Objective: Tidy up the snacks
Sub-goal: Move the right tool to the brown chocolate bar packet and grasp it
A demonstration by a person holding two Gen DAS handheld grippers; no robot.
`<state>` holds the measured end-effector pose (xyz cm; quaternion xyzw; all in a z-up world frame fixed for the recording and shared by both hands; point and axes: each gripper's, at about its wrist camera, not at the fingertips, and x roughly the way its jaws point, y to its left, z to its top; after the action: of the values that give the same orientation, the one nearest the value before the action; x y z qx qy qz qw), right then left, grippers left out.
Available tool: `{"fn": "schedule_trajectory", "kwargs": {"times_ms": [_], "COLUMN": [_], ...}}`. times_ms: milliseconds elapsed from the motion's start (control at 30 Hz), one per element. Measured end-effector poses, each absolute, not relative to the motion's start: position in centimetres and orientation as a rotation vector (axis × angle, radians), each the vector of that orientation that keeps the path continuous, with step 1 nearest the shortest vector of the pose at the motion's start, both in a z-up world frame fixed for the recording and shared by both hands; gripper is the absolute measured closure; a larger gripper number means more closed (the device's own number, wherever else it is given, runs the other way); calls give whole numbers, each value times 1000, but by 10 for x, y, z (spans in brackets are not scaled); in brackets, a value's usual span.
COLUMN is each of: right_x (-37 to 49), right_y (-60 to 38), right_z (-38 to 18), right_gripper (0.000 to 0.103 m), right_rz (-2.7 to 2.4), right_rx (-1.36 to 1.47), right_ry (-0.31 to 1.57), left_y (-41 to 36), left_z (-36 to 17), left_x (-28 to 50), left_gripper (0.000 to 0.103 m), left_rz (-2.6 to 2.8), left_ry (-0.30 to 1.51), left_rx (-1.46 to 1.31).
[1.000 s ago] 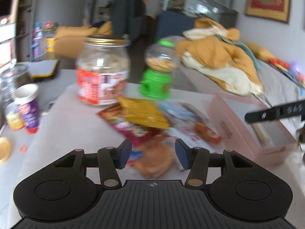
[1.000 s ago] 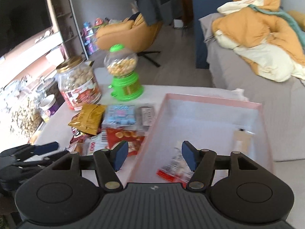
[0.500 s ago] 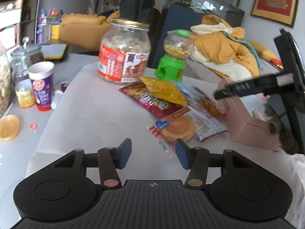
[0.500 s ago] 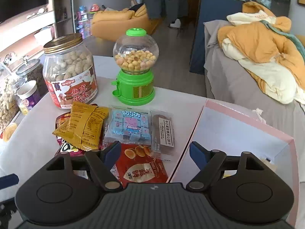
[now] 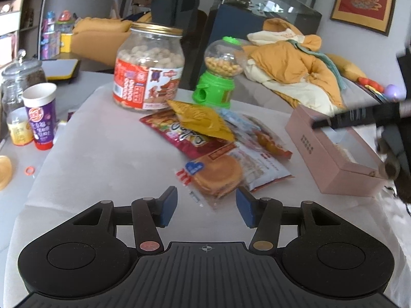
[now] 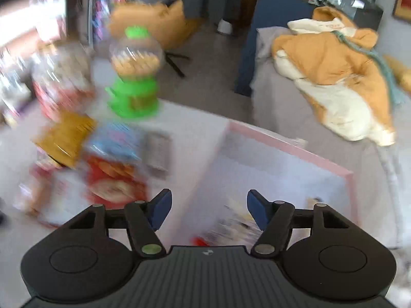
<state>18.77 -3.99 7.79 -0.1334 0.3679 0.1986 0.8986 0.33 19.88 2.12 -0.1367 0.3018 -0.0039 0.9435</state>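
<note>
Several snack packets lie in a pile on the white table: a round pancake packet [image 5: 218,175], a yellow bag [image 5: 203,119], a red chip bag [image 5: 179,134]. A pink box [image 5: 331,159] stands to their right and holds a wrapped snack [image 6: 231,228]. My left gripper [image 5: 206,209] is open and empty, just short of the pancake packet. My right gripper [image 6: 208,211] is open and empty above the pink box's [image 6: 290,146] left edge; it also shows in the left wrist view [image 5: 359,118]. The right wrist view is blurred.
A big peanut jar [image 5: 149,69] and a green candy dispenser [image 5: 218,82] stand behind the pile. A purple cup [image 5: 41,115], a small tub [image 5: 18,131] and a glass jar [image 5: 20,77] stand at the left. A bed with an orange quilt [image 5: 295,69] lies beyond.
My left gripper pulled back from the snack pile and now edges toward the pancake packet. My right gripper swung left over the snacks and now moves back over the pink box, still open.
</note>
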Motion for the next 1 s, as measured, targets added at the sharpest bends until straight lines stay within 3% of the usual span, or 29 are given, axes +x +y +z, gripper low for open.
{"fn": "schedule_trajectory", "kwargs": {"times_ms": [200, 267, 300, 500, 600, 667, 767, 1000], "right_x": [219, 241, 254, 274, 258, 244, 222, 183], "right_y": [5, 23, 31, 49, 49, 46, 43, 34], "right_z": [86, 67, 55, 30, 36, 41, 39, 54], "right_gripper": [41, 61, 63, 64, 77, 95, 98, 96], "right_rz": [482, 421, 385, 334, 416, 488, 637, 700], "right_rx": [-41, -50, -61, -129, -133, -98, -23, -77], "right_ry": [815, 865, 897, 935, 959, 991, 1086, 1012], "left_y": [196, 198, 199, 207, 208, 208, 209, 205], "left_z": [21, 21, 21, 18, 16, 15, 16, 28], "left_x": [2, -2, -4, -5, -4, -5, -9, -17], "left_gripper": [47, 47, 47, 47, 47, 47, 47, 47], "left_rz": [-31, -41, -45, -34, -23, -16, 3, 25], "left_ry": [610, 607, 607, 602, 601, 605, 604, 595], "left_rx": [-282, -287, -289, -314, -333, -340, -348, -327]}}
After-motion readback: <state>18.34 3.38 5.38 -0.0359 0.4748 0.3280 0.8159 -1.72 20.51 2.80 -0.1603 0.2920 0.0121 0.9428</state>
